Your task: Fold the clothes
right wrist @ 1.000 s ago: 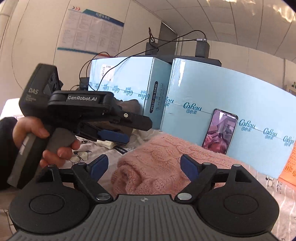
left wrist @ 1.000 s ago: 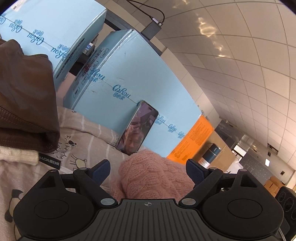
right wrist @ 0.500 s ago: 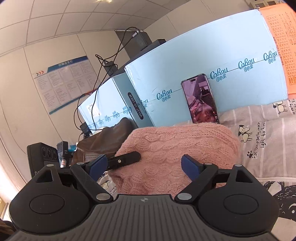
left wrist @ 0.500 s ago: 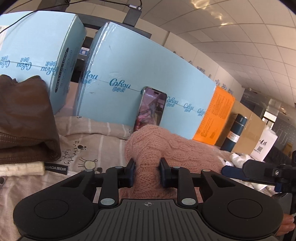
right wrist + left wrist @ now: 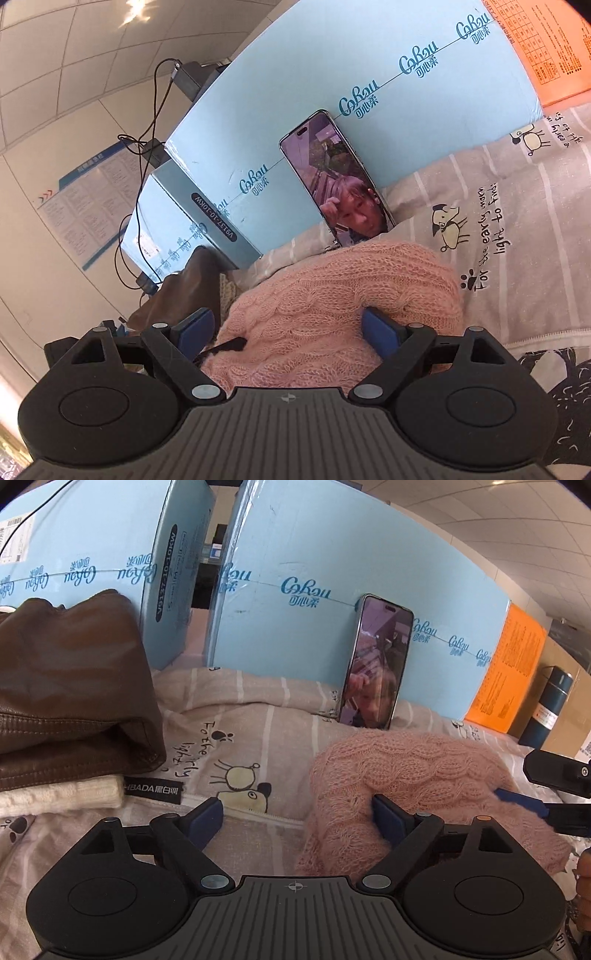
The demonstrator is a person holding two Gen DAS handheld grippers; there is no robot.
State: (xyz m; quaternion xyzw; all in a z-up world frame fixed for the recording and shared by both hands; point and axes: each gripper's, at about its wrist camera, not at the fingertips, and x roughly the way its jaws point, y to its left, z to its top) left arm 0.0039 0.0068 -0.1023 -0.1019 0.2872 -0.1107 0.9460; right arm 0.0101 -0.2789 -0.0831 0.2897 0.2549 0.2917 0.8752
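A folded pink knit sweater [image 5: 413, 771] lies on a grey patterned bedsheet [image 5: 251, 746]; it also shows in the right wrist view [image 5: 332, 306]. My left gripper [image 5: 295, 818] is open at the sweater's left edge, its right finger against the knit. My right gripper [image 5: 288, 330] is open over the sweater, the knit between its fingers; it shows at the right edge of the left wrist view [image 5: 546, 794].
A folded brown leather jacket [image 5: 70, 690] lies on a white knit garment [image 5: 62, 795] at the left. A phone [image 5: 376, 664] leans on light-blue boxes [image 5: 303, 602] behind the sweater. An orange sheet [image 5: 509, 672] and dark flask [image 5: 546, 705] stand at the right.
My left gripper was shut on the sweater half a second ago and has opened and shifted left. The sweater has dropped flat onto the sheet. My right gripper stayed open and lowered over it.
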